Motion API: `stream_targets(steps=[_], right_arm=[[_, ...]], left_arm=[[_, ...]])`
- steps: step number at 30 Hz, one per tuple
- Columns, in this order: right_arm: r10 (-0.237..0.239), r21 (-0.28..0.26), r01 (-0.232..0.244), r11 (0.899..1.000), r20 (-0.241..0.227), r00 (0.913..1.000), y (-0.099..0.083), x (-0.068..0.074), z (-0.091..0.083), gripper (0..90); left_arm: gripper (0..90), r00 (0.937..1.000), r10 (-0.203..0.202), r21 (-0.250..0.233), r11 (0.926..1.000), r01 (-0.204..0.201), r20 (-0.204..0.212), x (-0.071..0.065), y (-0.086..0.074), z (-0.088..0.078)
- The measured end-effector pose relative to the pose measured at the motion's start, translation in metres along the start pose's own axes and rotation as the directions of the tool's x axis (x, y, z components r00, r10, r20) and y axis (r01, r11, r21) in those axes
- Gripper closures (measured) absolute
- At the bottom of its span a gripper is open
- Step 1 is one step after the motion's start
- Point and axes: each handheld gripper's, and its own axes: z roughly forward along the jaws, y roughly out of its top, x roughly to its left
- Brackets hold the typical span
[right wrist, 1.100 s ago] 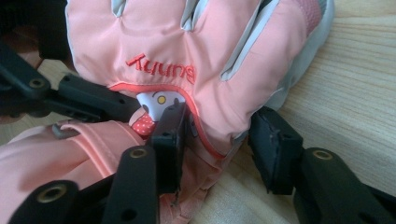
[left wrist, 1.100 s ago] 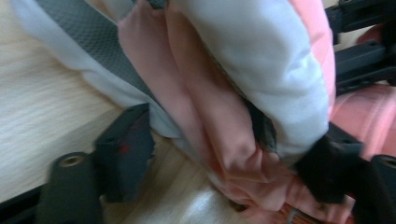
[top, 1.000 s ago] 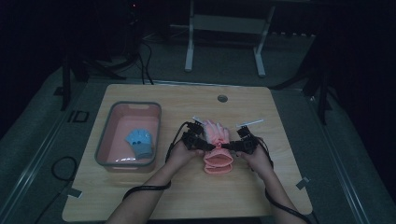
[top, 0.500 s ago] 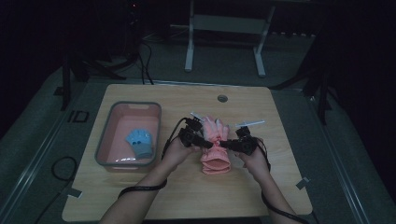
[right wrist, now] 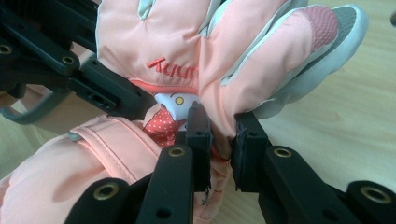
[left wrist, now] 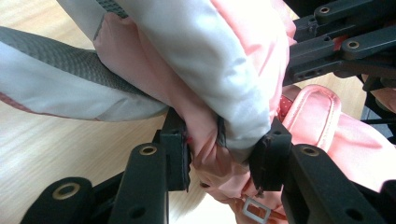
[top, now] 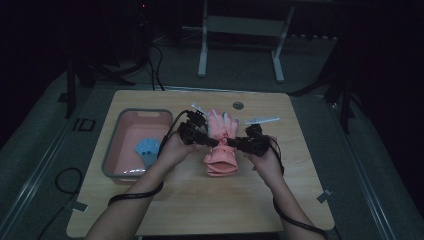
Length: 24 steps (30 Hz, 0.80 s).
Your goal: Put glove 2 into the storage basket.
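Note:
A pink padded glove (top: 220, 131) with white and grey finger patches hangs between both grippers above the wooden table (top: 200, 200), its cuff drooping toward me. My left gripper (top: 212, 142) pinches the glove's side; in the left gripper view its jaws (left wrist: 219, 154) have just been closing and now squeeze a fold of the glove (left wrist: 224, 70). My right gripper (top: 231, 143) holds the opposite side. In the right gripper view those jaws (right wrist: 222, 144) have also just been closing and clamp the glove (right wrist: 187, 42) below its thumb.
A pink bin (top: 112, 150) stands on the left of the table with a blue glove (top: 147, 149) inside. A small round fitting (top: 238, 105) sits near the table's far edge. Dark floor, cables and a metal stand lie beyond.
Both hands have risen and carried the pink glove up off the table. The jaws on each side have drawn in onto the fabric.

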Motion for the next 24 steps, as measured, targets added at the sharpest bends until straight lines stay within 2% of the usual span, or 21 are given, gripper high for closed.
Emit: stream_targets(steps=[4, 7, 16, 17, 24], right_arm=[[-0.017, -0.009, 0.017, 1.0, 0.002, 0.9998, 0.012, 0.01, 0.001, 79.0], [-0.024, -0.016, 0.024, 1.0, -0.013, 0.9996, 0.019, 0.016, 0.003, 79.0], [-0.045, -0.02, 0.045, 0.999, -0.035, 0.9984, 0.036, 0.031, 0.014, 79.1], [-0.046, -0.018, 0.045, 0.999, -0.038, 0.9982, 0.037, 0.033, 0.015, 79.1], [-0.067, -0.012, 0.066, 0.998, -0.058, 0.9961, 0.053, 0.053, 0.031, 79.1]], left_arm=[[63.8, 0.9998, 0.016, 0.004, 0.9999, -0.016, -0.008, 0.003, 0.002, -0.016], [63.8, 0.9996, 0.022, 0.006, 0.9997, -0.022, -0.019, 0.005, 0.003, -0.026], [63.8, 0.9992, 0.011, 0.008, 0.9999, -0.011, -0.039, 0.015, -0.002, -0.049], [63.8, 0.9989, 0.007, 0.004, 1.0, -0.007, -0.046, 0.019, -0.004, -0.056], [63.8, 0.9976, 0.003, 0.016, 0.9999, -0.002, -0.069, 0.029, -0.011, -0.077]])
